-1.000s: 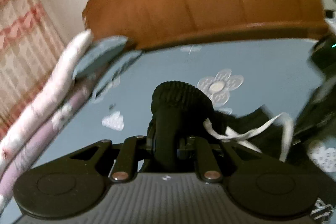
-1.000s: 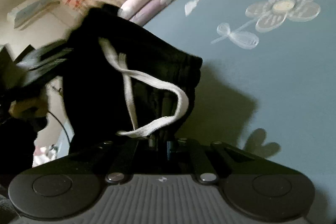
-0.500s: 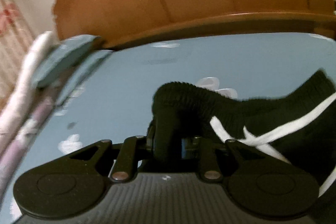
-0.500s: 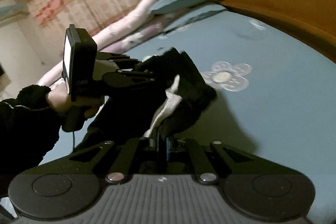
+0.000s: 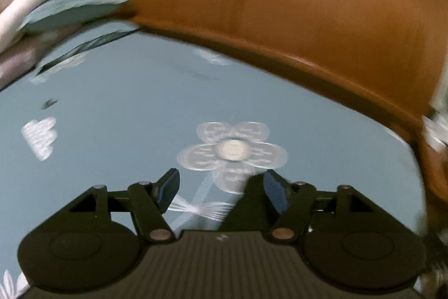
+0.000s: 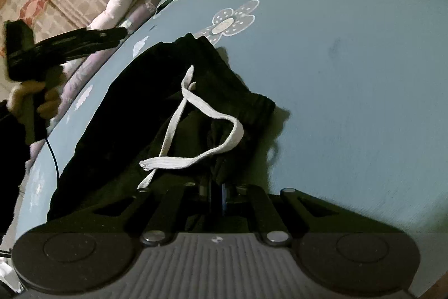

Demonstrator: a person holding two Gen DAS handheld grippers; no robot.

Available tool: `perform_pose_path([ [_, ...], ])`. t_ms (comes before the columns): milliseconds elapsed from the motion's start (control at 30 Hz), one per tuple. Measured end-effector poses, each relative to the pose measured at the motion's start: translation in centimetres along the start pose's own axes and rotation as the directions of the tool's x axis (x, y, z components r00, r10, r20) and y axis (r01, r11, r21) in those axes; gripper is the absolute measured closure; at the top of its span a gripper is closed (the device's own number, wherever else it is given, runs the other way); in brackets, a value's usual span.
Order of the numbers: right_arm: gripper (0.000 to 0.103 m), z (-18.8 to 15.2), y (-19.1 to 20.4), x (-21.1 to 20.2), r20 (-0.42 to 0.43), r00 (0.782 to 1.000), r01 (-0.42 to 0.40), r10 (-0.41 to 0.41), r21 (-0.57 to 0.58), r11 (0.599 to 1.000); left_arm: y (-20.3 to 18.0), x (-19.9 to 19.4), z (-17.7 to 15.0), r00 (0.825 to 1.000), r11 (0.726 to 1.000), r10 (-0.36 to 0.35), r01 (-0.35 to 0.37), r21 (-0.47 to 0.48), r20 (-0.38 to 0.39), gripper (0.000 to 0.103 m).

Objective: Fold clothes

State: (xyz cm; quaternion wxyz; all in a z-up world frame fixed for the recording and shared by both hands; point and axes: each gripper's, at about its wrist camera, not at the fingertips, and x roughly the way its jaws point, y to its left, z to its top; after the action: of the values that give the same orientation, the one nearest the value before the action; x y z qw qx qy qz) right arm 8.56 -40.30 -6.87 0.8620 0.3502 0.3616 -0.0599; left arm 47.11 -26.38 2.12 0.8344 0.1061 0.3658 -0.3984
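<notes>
Garments: one black garment (image 6: 156, 108) with one white drawstring (image 6: 196, 131), laid on the blue bedsheet (image 6: 350, 74).
Right gripper (image 6: 217, 187): clamped on its waistband.
Left gripper (image 5: 218, 189): jaws just opened, nothing between.

We hold our left gripper (image 5: 221, 187) tilted downward, its jaws just opened wide with nothing between them. In the right wrist view our left hand (image 6: 30, 100) wraps its handle, off to the left. Our right gripper (image 6: 217, 187) also points downward, jaws pinched tight on the black trousers' waistband (image 6: 224, 114).
</notes>
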Motion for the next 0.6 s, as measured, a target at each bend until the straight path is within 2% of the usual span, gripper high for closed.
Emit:
perform_pose_path([
  [67, 0.096, 0.0, 0.0, 0.1, -0.001, 1.000, -0.001, 0.001, 0.009, 1.000, 0.8, 2.8, -0.8, 0.996, 0.999, 0.023, -0.026, -0.024, -0.082, 0.053],
  [100, 0.095, -0.1, 0.0, -0.1, 0.002, 1.000, -0.002, 0.002, 0.013, 1.000, 0.8, 3.7, -1.4, 0.993, 0.999, 0.011, -0.015, -0.035, -0.120, 0.058],
  [133, 0.095, -0.1, 0.1, -0.2, 0.006, 1.000, -0.001, 0.001, 0.016, 1.000, 0.5, 4.1, -2.3, 0.990, 0.999, -0.035, 0.029, -0.043, -0.139, 0.058],
  [200, 0.094, -0.3, 0.1, -0.6, 0.011, 1.000, 0.001, -0.001, 0.026, 1.000, -0.4, 3.9, -4.0, 0.986, 0.996, -0.090, 0.091, -0.003, -0.138, 0.055],
  [300, 0.093, -0.7, 0.3, -0.8, 0.014, 1.000, 0.011, -0.012, 0.035, 0.999, -1.8, 4.8, -6.0, 0.982, 0.992, -0.007, 0.030, 0.119, -0.187, 0.054],
  [333, 0.093, -0.7, 0.4, -0.8, 0.016, 1.000, 0.014, -0.015, 0.038, 0.999, -2.1, 4.9, -6.6, 0.984, 0.989, 0.004, 0.023, 0.146, -0.177, 0.054],
  [467, 0.092, -0.9, 0.9, -0.5, 0.025, 0.999, 0.037, -0.038, 0.037, 0.999, -2.3, 4.8, -6.5, 0.982, 0.985, 0.025, 0.008, 0.171, -0.186, 0.050],
  [533, 0.092, -1.0, 1.3, -0.4, 0.028, 0.998, 0.047, -0.048, 0.032, 0.998, -2.5, 4.8, -6.2, 0.978, 0.986, 0.019, 0.016, 0.164, -0.206, 0.056],
  [567, 0.092, -1.1, 1.6, -0.3, 0.032, 0.998, 0.056, -0.057, 0.026, 0.998, -2.6, 4.8, -6.2, 0.976, 0.987, 0.015, 0.020, 0.160, -0.217, 0.067],
  [600, 0.093, -1.2, 1.9, -0.3, 0.037, 0.997, 0.065, -0.066, 0.018, 0.998, -2.8, 4.8, -6.2, 0.974, 0.987, 0.005, 0.032, 0.160, -0.228, 0.082],
])
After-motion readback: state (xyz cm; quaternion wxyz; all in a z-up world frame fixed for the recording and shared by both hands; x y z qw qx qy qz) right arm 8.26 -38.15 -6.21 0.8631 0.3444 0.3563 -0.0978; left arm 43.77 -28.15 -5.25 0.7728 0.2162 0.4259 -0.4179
